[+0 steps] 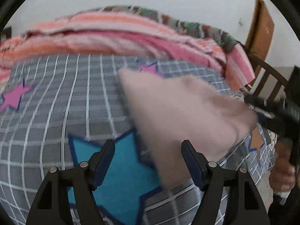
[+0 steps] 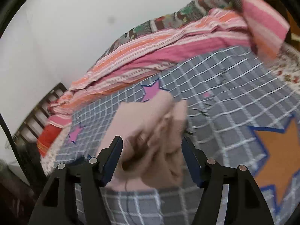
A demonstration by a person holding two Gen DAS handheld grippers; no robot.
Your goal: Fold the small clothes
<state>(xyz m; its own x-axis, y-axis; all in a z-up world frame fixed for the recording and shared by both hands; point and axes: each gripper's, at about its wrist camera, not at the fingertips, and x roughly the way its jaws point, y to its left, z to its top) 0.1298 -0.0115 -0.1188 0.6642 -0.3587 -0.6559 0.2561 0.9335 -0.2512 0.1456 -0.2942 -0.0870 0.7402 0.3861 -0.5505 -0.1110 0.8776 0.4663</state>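
Observation:
A small pale pink garment (image 1: pixel 178 112) lies bunched on a grey checked bedspread (image 1: pixel 56 103). In the left wrist view my left gripper (image 1: pixel 147 146) hovers open over a blue star (image 1: pixel 121 168) on the spread. The garment's near edge reaches between its fingers and no pad presses on it. My right gripper (image 1: pixel 252 103) comes in from the right at the garment's raised corner. In the right wrist view the garment (image 2: pixel 150 131) is blurred and crumpled between the spread fingers of the right gripper (image 2: pixel 151 142), which looks open.
A rumpled pink and orange striped blanket (image 1: pixel 112 37) lies along the far side of the bed, against a white wall. A wooden chair (image 1: pixel 268 75) and a door (image 1: pixel 260 24) stand at the right. A hand (image 1: pixel 283 174) holds the right gripper. An orange star (image 2: pixel 277 150) marks the spread.

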